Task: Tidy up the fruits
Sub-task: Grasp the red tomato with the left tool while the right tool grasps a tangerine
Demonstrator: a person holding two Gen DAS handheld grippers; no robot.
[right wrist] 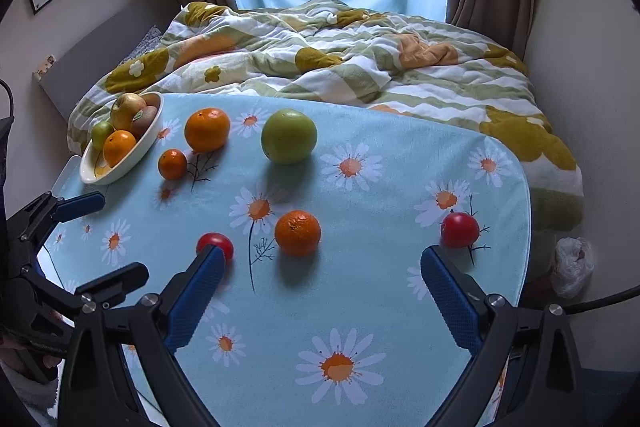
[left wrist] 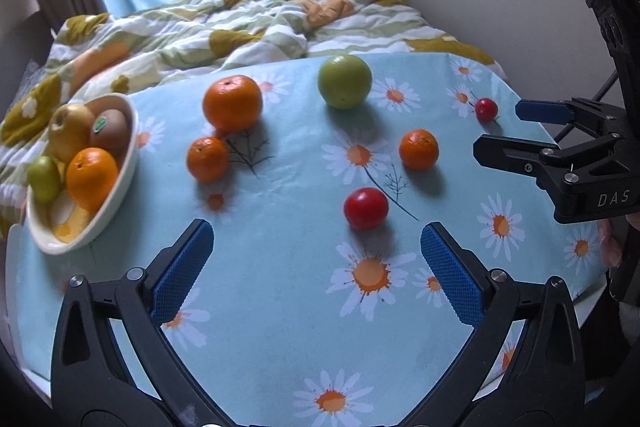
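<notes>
Six loose fruits are spread over a table (left wrist: 280, 307) covered with a light-blue daisy-print cloth, and a white oval bowl (left wrist: 116, 203) is set at its far left corner. The bowl is filled with a yellow apple (left wrist: 68, 131), a kiwi (left wrist: 110, 131), a small green fruit (left wrist: 43, 178) and an orange (left wrist: 91, 177). On the cloth, a large orange (left wrist: 232, 103) is seen just beside a smaller orange (left wrist: 207, 159), nearest the bowl; a green apple (left wrist: 344, 81) is placed toward the far edge, and another small orange (left wrist: 418, 149) lies near the middle. One red fruit (left wrist: 366, 207) is found ahead of the left gripper (left wrist: 316, 251), and a second, smaller red fruit (right wrist: 460, 229) sits by the right edge, just beyond the right gripper (right wrist: 320, 267). Both grippers are held above the cloth with jaws spread wide and nothing between them. A rumpled quilt (right wrist: 340, 59) is visible on the bed behind.
</notes>
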